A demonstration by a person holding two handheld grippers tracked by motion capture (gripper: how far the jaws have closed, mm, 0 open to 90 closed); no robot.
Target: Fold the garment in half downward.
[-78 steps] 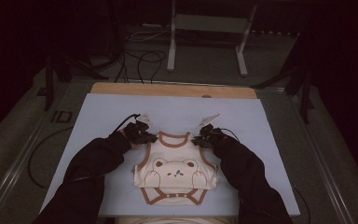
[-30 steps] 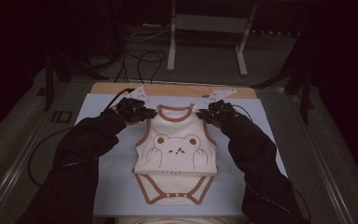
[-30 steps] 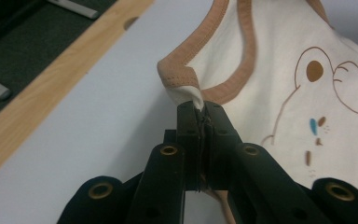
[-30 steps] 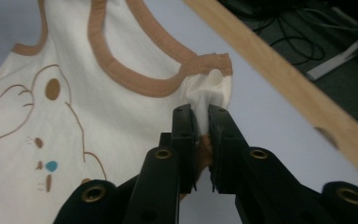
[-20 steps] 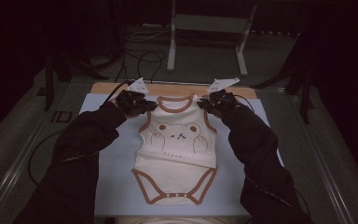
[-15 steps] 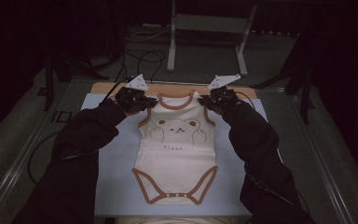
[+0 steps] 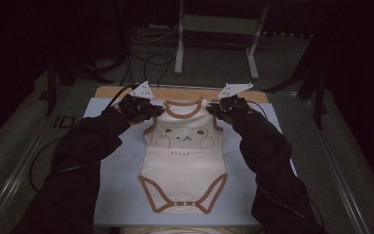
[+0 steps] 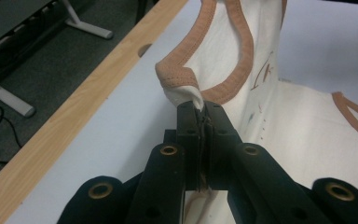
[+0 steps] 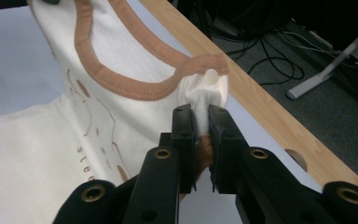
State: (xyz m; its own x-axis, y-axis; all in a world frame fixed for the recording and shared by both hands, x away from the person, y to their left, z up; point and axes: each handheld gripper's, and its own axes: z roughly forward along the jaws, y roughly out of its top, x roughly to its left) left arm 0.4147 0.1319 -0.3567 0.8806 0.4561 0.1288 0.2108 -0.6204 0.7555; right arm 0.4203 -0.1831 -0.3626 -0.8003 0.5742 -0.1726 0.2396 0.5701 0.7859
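Nearest, at the near edge of the pale blue worktop (image 7: 117, 195), lies the snap-fastened crotch of the cream cotton baby bodysuit with brown trim and a bear face on the chest (image 7: 185, 161), now flat and open where 2.6 seconds ago sat a bunched, half-folded heap close to that edge. Drawn out lengthwise since then: leg openings spread, belly panel smooth, bear face moved up toward the middle of the worktop. Over the last half second, barely any difference; stretched to full length already and simply held taut.

Farther on, the two shoulders. Left gripper (image 7: 143, 108) with jaws clenched on the left shoulder strap, a curl of brown binding and white fabric poking out just past the tips in the left gripper view (image 8: 199, 105). Right gripper (image 7: 224, 108) likewise clamped on the other strap, a wad of cream cloth with a round white snap pinched between its jaws in the right gripper view (image 9: 200, 116). Both carried away from the near edge toward the far edge compared with the earliest frame, and set wider apart, with dark sleeves now reaching along either side of the garment.

Meaning for the work: spreading looks essentially finished; garment centred, front up, neckline close to the far edge. Probably ready for letting go or a fold.

Beyond, the bare light wooden strip (image 7: 199, 92) along the far edge, unchanged.
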